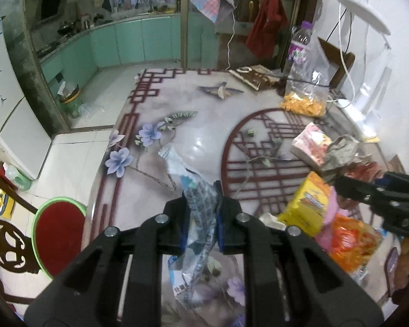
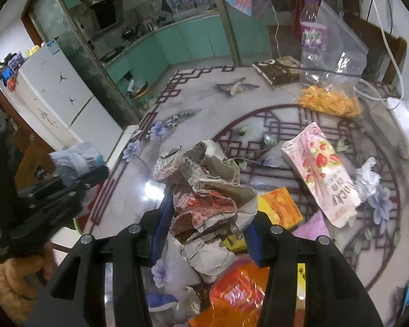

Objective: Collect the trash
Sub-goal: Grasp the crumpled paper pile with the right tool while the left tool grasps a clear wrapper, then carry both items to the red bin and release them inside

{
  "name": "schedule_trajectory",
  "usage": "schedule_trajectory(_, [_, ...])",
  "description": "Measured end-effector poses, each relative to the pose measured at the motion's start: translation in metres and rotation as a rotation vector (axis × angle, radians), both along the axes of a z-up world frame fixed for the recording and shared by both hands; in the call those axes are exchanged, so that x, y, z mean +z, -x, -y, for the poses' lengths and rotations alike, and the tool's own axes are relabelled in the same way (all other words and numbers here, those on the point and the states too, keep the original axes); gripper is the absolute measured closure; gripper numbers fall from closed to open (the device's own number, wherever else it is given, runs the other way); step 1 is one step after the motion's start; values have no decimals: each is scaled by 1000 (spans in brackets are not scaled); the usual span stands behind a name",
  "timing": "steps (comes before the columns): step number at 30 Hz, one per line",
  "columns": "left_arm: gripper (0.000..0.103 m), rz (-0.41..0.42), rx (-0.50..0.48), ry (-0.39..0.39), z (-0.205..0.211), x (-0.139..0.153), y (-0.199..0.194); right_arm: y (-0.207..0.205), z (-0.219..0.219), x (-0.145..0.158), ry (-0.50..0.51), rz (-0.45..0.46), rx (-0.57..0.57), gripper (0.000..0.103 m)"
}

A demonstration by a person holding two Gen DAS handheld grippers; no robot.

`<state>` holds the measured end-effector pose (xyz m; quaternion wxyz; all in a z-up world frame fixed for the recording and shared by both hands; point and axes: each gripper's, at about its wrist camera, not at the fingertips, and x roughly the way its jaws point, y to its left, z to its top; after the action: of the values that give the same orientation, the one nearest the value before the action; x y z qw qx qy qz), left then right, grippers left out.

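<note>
left hand-held gripper (image 1: pixel 201 204) clenched on blue wrapper (image 1: pixel 197 190), lifted over desk (image 1: pixel 204 114) | right hand-held gripper (image 2: pixel 210 218) grasping crumpled paper (image 2: pixel 212 179), probably lifted | strawberry box (image 2: pixel 321 179) right

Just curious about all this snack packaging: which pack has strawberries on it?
The pink-and-white box lying flat at the table's right, untouched; the neighbouring packs are yellow and orange.

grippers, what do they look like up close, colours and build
Both match. The left gripper and right gripper are matte black plastic, each with two angular, hollow-framed arms joined by silver round-headed bolts. The fingers carry blue pads on their inner faces. No cables or markings show. A fuzzy tan sleeve appears behind the left one in the right wrist view.
</note>
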<state>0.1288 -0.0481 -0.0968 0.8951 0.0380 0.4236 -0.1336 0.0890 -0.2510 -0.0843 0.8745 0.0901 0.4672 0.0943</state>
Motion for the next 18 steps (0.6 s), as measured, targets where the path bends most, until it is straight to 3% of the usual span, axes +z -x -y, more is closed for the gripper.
schedule_trajectory(6, [88, 37, -12, 10, -6, 18, 36, 24, -12, 12, 12, 28, 5, 56])
schedule_trajectory(18, [87, 85, 37, 16, -34, 38, 68, 45, -46, 37, 25, 95, 56, 56])
